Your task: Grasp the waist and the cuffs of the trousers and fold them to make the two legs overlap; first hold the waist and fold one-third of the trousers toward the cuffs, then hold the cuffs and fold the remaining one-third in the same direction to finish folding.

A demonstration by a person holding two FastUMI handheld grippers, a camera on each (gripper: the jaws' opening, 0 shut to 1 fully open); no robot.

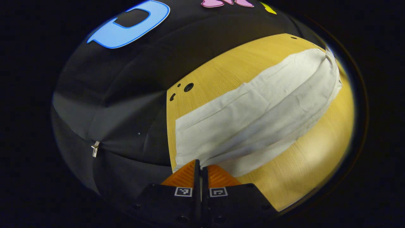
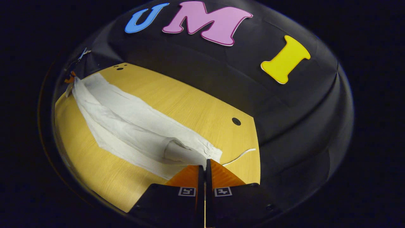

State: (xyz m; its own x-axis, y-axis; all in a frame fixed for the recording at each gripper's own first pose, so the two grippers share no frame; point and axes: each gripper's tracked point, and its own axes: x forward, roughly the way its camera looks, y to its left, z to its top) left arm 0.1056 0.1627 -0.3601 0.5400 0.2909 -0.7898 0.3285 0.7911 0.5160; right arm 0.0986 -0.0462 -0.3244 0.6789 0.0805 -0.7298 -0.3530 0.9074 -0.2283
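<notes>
I hold the white trousers (image 1: 253, 117) at both ends, stretched lengthwise across the wooden table (image 1: 303, 164); my left gripper (image 1: 200, 166) has its fingers pressed together on the cloth's near edge at one end, and my right gripper (image 2: 204, 166) is pinched the same way on the other end, where a thin drawstring (image 2: 240, 155) trails off, so I judge that end to be the waist. The cloth looks lifted and partly doubled along its length, so I take the step in hand to be laying one leg over the other; to do it well I should keep both pinches firm, move both ends together at one height, keep the cloth taut so the long edges line up, and lower it flat before letting go.
</notes>
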